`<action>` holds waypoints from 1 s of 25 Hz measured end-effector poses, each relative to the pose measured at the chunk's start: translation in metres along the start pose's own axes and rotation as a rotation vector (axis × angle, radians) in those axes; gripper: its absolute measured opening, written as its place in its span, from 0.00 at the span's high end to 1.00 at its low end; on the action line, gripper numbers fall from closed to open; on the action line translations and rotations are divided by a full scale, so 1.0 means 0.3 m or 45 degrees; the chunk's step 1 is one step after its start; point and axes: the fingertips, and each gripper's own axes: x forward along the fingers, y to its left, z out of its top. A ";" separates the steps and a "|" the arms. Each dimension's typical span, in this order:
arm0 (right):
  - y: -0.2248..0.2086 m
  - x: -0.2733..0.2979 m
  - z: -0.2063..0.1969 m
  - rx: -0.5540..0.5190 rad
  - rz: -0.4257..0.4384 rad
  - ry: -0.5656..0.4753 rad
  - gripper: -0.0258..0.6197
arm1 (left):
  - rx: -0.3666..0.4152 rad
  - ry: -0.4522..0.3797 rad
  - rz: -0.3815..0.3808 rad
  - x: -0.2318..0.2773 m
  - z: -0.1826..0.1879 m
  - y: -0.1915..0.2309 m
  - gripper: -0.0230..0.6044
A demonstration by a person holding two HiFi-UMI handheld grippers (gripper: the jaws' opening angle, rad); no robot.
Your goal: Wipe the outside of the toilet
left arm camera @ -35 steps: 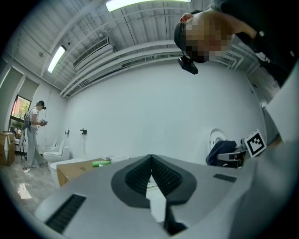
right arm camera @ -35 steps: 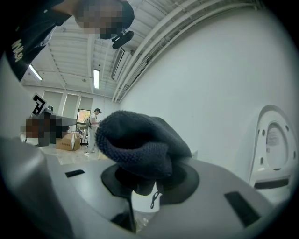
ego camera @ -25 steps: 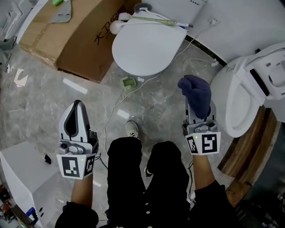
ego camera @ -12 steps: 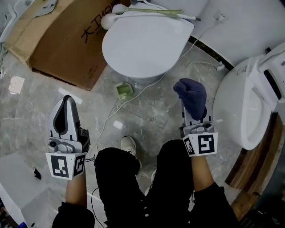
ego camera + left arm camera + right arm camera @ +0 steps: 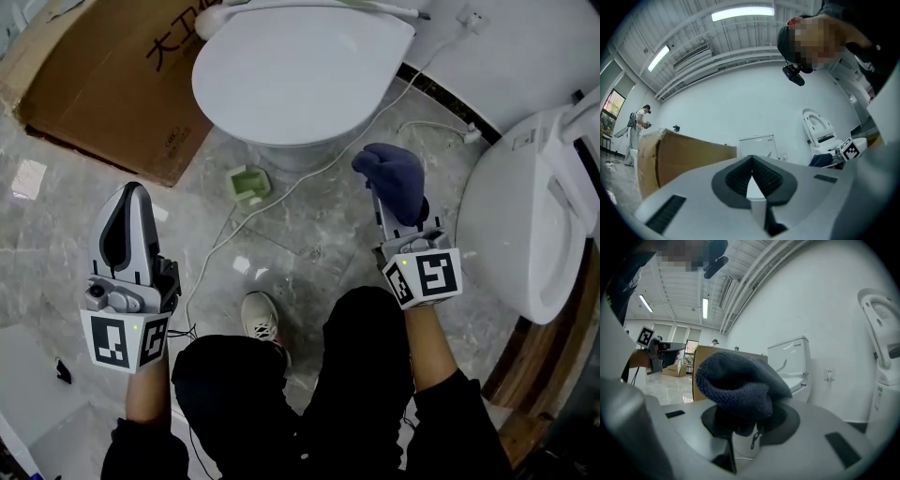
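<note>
Cardboard box [image 5: 103,84] lies at the far left on the grey marble floor [image 5: 56,216]. Below it the left gripper [image 5: 131,192] hangs over the floor, its jaws pressed together at the tips with nothing between them. The toilet [image 5: 300,75], lid down, stands at top centre, apart from both grippers. A small green object [image 5: 247,183] and a white cable [image 5: 225,244] lie at its foot. Right of these, the right gripper [image 5: 394,211] has its jaws clamped on a bunched dark blue cloth [image 5: 394,173], held in the air short of the bowl. A second toilet [image 5: 511,225] stands at the far right.
</note>
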 end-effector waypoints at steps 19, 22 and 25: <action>-0.011 0.225 -0.224 0.030 0.076 0.068 0.81 | -0.142 0.023 -0.093 0.004 -0.239 -0.163 0.95; -0.012 0.257 -0.235 0.046 0.091 0.066 0.81 | -0.193 0.032 -0.087 0.003 -0.266 -0.172 0.95; -0.012 0.290 -0.230 0.028 0.105 0.062 0.81 | -0.174 0.033 -0.086 0.004 -0.283 -0.181 0.95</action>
